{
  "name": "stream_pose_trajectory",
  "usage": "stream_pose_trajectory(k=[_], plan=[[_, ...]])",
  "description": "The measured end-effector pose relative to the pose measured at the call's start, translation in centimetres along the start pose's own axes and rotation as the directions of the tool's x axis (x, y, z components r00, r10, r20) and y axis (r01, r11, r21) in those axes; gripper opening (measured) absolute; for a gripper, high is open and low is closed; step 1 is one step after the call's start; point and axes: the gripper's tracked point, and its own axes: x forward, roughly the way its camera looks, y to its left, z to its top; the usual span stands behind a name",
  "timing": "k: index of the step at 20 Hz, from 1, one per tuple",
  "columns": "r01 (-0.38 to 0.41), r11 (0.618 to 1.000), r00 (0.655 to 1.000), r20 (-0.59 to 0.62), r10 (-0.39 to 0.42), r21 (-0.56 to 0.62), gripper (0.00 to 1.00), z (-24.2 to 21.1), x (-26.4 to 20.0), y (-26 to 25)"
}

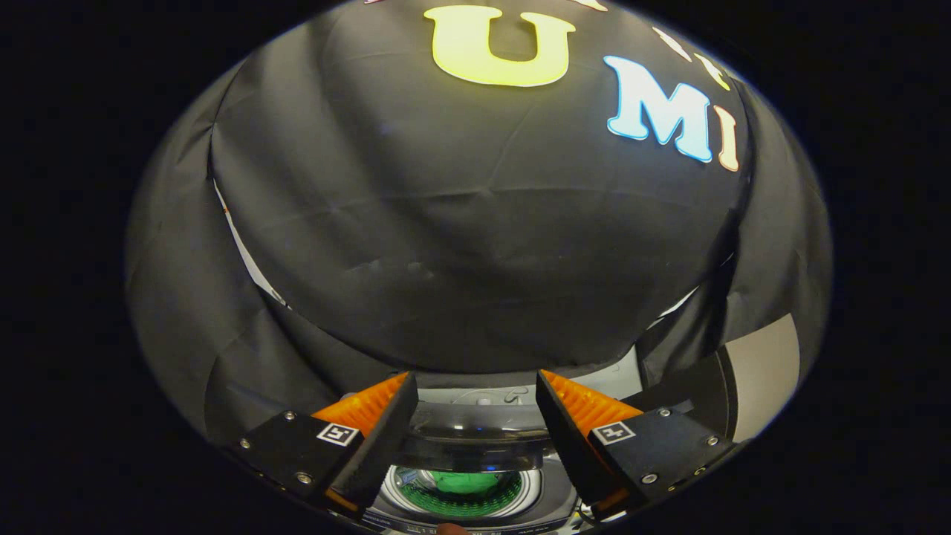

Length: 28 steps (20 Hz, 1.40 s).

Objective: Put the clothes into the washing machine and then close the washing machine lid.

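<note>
My gripper is held open above a top-loading washing machine, its fingers pointing at the booth's black cloth wall. Between and below the fingers the machine's dark, see-through lid stands partly raised, spanning the gap from one finger to the other. I cannot tell whether the fingers touch it. Under the lid's front edge the round drum opening shows, with a green piece of clothing lying inside it.
The black cloth wall hangs close ahead, just behind the machine. A pale panel stands to the right of the right finger. The machine's white rear part shows beyond the right fingertip.
</note>
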Motion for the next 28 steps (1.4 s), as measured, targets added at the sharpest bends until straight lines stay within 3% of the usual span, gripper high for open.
stream_pose_trajectory(k=[16,20,28], plan=[[-0.012,0.999,0.998,0.059,0.009,0.036,0.99,-1.1,-0.2,0.3],[0.014,0.999,0.982,0.189,-0.022,0.045,0.99,-0.7,-1.2,0.1],[-0.008,0.999,0.972,0.234,0.000,0.032,0.99,-2.3,-2.4,0.3]])
